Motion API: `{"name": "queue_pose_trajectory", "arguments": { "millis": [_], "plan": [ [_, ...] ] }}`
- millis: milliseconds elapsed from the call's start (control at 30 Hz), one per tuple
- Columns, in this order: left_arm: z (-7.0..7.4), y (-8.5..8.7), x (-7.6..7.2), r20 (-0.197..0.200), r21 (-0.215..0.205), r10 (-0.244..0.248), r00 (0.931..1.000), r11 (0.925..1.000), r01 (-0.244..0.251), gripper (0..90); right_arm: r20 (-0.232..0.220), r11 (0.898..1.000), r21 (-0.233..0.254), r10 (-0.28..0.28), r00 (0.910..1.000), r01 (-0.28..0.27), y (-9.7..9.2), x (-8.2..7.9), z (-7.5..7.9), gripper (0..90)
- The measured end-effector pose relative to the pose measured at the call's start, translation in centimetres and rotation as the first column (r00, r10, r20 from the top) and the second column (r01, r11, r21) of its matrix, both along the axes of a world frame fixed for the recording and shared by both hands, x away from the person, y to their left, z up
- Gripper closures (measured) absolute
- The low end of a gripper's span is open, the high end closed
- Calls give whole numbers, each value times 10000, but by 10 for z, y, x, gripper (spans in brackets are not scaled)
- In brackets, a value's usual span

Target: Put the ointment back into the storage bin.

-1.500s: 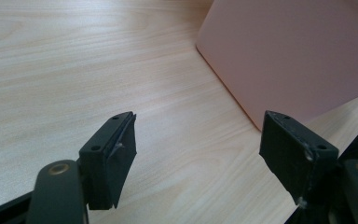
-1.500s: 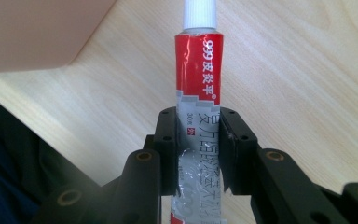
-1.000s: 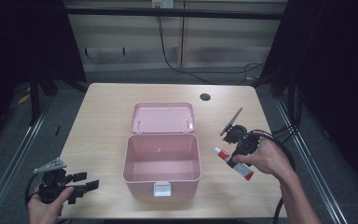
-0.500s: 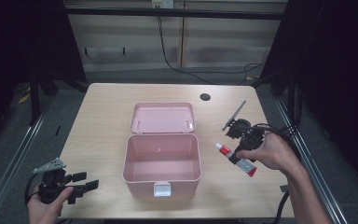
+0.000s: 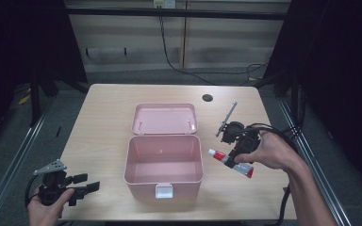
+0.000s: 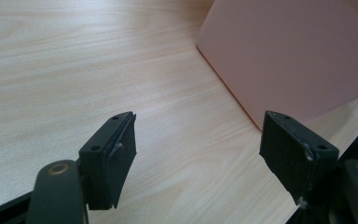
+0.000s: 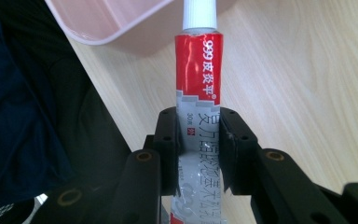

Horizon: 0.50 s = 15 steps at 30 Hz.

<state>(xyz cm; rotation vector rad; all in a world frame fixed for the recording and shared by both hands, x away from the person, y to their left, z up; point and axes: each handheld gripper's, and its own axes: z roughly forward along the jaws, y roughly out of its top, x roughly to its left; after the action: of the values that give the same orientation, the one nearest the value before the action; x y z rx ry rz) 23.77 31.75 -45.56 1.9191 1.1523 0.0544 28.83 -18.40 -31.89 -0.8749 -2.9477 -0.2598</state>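
Right gripper view: right tool (image 7: 199, 140) clamps the red-and-silver ointment tube (image 7: 197, 79) beside the open pink plastic box (image 5: 164, 160); next, carry it over the box. Left tool (image 6: 205, 154) gapes empty.

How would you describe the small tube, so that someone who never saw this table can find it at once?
Find the open pink box in the middle of the wooden table. Just to its right, the right gripper is shut on the tube, whose white cap points toward the box. It is the one red, white and silver thing there, with white printed characters on its red part.
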Motion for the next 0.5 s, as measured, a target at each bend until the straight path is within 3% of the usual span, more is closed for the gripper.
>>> {"name": "queue_pose_trajectory", "arguments": {
  "millis": [500],
  "plan": [
    [0, 0, 0, -34, 29, 41, 10000, 10000, -40, 264, 79, 9934, 133, 1142, 9934, -1143, 27, 3, 12, 706]
  ]
}}
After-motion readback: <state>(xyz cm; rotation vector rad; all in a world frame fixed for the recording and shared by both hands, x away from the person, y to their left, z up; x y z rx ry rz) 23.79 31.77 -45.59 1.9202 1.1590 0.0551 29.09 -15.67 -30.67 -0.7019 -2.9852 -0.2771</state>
